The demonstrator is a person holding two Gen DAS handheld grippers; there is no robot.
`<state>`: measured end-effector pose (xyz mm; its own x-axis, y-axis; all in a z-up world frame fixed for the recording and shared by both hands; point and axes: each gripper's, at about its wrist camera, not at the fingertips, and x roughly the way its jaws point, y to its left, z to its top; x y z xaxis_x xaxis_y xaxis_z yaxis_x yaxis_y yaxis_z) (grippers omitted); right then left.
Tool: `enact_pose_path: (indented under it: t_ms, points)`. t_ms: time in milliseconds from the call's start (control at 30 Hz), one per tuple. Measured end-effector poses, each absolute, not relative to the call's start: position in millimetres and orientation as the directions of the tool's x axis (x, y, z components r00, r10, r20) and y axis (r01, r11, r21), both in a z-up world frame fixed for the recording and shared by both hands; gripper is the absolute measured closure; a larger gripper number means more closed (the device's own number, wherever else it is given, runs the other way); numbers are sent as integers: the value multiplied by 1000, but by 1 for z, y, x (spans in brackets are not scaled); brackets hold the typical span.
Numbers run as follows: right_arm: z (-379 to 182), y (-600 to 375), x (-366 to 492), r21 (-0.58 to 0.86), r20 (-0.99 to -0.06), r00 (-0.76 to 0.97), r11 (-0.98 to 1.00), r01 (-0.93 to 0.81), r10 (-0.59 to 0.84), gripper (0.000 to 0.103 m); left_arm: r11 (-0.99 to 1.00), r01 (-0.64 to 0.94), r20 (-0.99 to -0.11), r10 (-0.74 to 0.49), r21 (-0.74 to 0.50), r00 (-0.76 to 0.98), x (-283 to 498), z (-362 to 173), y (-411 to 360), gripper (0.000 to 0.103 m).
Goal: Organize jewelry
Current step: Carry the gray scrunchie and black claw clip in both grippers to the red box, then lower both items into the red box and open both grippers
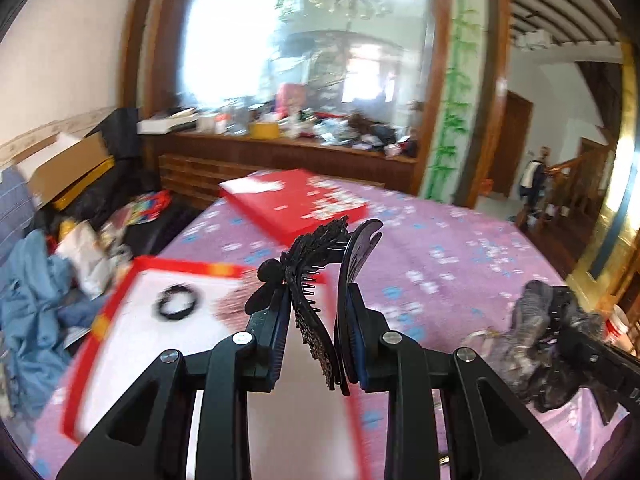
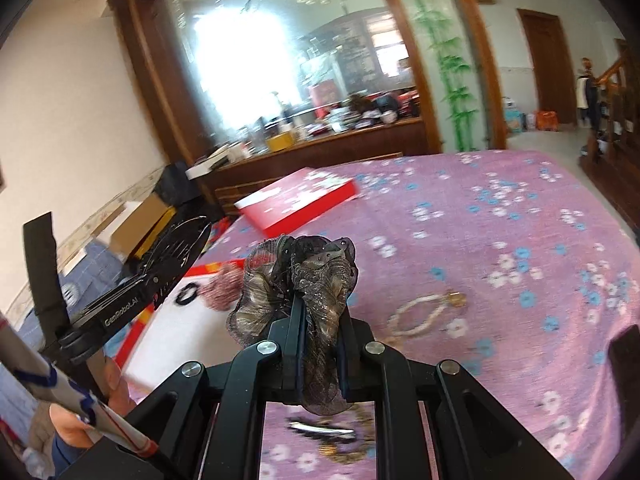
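Between the left gripper's (image 1: pixel 316 312) blue-padded fingers (image 1: pixel 280 332): black ornate hair clip (image 1: pixel 316 280), teeth showing, decorated comb part plus a curved black wing, standing up above the fingertips. Jaws narrowly apart, closed on the clip. Held up off the bed, over the near edge of an open red-rimmed box (image 1: pixel 132 320) with white inside.

Between the right gripper's (image 2: pixel 318 332) fingers: brown-grey sheer scrunchie (image 2: pixel 296 280), bunched, fabric spilling above and below the pads. Jaws nearly together, pinching the fabric. Also raised over the bed. Same scrunchie and right gripper visible at the right edge of the left wrist view, blurred.

Inside the white box: 1 black hair tie (image 1: pixel 178 304), lying flat; beside it a pinkish-red fuzzy item (image 2: pixel 222 284), blurred, cannot tell what exactly.

On the purple floral bedspread (image 2: pixel 500 240): white beaded bracelet (image 2: pixel 424 314) with a gold piece, right of the right gripper, apart from the box. Under the right gripper, a silver clip (image 2: pixel 320 430) and a dark beaded piece, blurred, partly hidden.

Farther back on the bed: red box lid (image 2: pixel 300 200), patterned top, tilted slightly at the bed's far-left corner.

Lower left of right wrist view: person's hand (image 2: pixel 116 384) on the left gripper's handle, white sleeve with blue and red trim.

Beyond the bed: large wood-framed mirror (image 2: pixel 288 52), cluttered shelf below it, cardboard box (image 1: pixel 68 168) and clothes at left, person standing by stairs at far right.
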<state>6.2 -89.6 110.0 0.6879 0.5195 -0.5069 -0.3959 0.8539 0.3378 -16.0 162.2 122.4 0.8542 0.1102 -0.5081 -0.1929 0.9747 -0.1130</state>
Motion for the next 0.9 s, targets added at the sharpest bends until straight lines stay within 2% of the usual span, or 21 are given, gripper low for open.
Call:
enact_pose_path:
  t_ms: [267,400,700,900]
  points:
    - [97,-19,15,390,-568,547,786,-480,616,89,934,-343,-628,209,-98,749,-30,89,247,77]
    - [86,21,25,390,-621,473,770,-504,625,88,921,-370,-674,196,-123,712,-31,71,275,77]
    - [50,78,69,363,-735,397,814,-453,549,88,905,-400,-708,187,-146,681,-24,54,295,77]
    - [35,99,90,331,-764,393,834,-442,512,88,898,-419,-713,203,-138,671,-17,50,299,77]
